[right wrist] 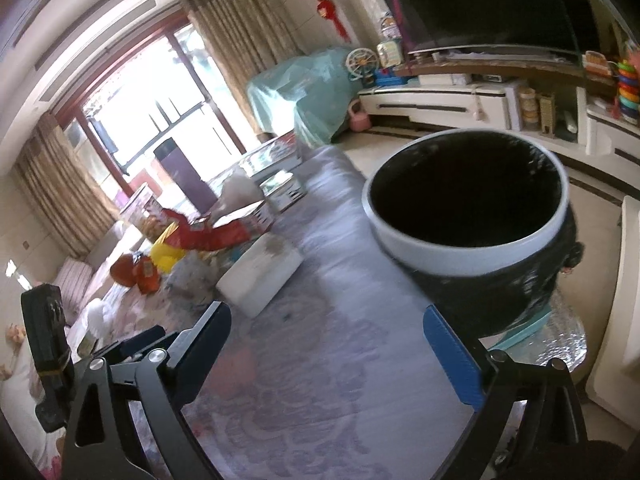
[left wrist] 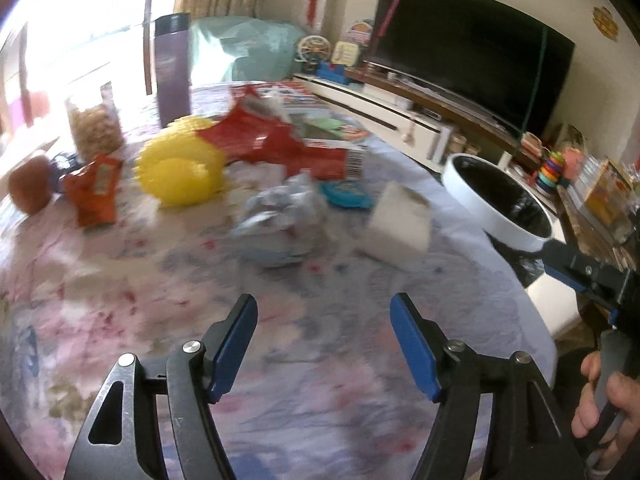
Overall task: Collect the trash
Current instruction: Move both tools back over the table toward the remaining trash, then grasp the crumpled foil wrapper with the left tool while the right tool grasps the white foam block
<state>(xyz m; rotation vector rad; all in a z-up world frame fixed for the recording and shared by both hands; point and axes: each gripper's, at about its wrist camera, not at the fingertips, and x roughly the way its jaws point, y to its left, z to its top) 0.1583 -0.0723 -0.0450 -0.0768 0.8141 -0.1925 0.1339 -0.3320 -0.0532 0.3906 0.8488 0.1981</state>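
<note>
Left claw (left wrist: pixel 324 344) over crumpled foil wrapper (left wrist: pixel 280 220)

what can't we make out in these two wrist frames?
- Inside of the white-rimmed, black-lined bin: right wrist view, only darkness; contents unknown.
- Crumpled silvery wrapper: left wrist view, motion blur hides print.
- White box: blurred; what it holds is hidden.
- Right gripper: left wrist view, cut by the right edge.
- Orange snack packet: right wrist view, too small to read.
</note>
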